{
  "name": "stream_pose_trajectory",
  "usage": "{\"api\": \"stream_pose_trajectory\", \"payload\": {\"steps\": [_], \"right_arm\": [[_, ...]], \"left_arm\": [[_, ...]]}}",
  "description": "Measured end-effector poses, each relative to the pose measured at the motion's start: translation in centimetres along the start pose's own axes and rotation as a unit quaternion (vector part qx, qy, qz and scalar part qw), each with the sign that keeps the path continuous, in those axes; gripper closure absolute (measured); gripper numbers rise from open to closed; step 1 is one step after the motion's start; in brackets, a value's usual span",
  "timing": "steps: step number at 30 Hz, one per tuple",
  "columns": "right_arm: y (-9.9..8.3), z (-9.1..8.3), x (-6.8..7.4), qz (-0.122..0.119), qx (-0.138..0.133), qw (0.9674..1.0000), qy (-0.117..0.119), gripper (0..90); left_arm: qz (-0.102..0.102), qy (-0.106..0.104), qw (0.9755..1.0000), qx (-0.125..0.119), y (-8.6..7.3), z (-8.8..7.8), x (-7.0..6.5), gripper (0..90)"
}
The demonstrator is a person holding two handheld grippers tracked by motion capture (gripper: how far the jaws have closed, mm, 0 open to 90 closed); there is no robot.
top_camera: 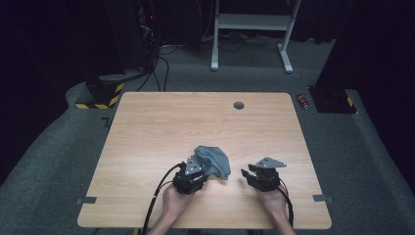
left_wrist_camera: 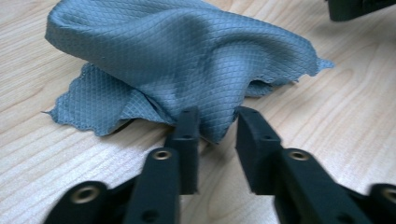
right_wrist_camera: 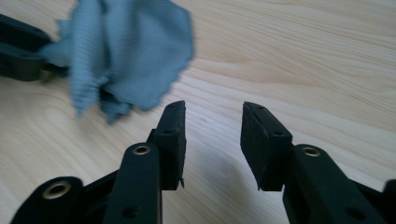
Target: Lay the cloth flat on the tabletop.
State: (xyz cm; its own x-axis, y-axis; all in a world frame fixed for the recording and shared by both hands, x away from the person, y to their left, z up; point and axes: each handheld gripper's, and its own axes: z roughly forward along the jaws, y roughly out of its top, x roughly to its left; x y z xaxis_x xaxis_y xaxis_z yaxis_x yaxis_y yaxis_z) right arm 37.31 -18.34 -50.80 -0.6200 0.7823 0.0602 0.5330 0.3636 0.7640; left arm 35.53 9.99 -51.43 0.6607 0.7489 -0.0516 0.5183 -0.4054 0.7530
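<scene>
A crumpled grey-blue cloth lies on the wooden table, near the front edge and a little right of centre. My left gripper is at the cloth's near left side. Its jaws stand apart with a hanging fold of the cloth between them, and a gap shows beside the right pad. My right gripper is to the right of the cloth, open, with bare wood between its pads. In the right gripper view the left gripper sits behind the cloth.
A round cable hole is set near the table's far edge. On the carpet beyond stand a white desk frame, a yellow-and-black striped base and a red can. Cables trail from both grippers toward the front edge.
</scene>
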Motion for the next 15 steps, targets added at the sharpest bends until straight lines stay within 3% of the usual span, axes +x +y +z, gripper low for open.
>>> {"api": "stream_pose_trajectory", "payload": {"steps": [4,7,11,15], "right_arm": [[1.1,1.7,1.0,-0.010,0.014,0.9994,0.030,64.6],[1.6,2.8,1.8,-0.023,0.022,0.9988,0.037,66.6],[1.7,4.0,2.3,-0.031,0.039,0.9980,0.038,71.8],[1.8,4.1,2.5,-0.049,0.039,0.9976,0.029,84.2]], "left_arm": [[-0.003,0.000,1.0000,-0.002,0.0,0.0,0.2,82.4],[-0.003,-0.001,1.0000,-0.003,0.0,-0.1,0.4,86.0],[-0.003,-0.004,1.0000,-0.005,-0.1,-0.4,0.5,87.7],[-0.006,-0.008,0.9999,-0.010,-0.1,-0.7,0.8,88.2]]}}
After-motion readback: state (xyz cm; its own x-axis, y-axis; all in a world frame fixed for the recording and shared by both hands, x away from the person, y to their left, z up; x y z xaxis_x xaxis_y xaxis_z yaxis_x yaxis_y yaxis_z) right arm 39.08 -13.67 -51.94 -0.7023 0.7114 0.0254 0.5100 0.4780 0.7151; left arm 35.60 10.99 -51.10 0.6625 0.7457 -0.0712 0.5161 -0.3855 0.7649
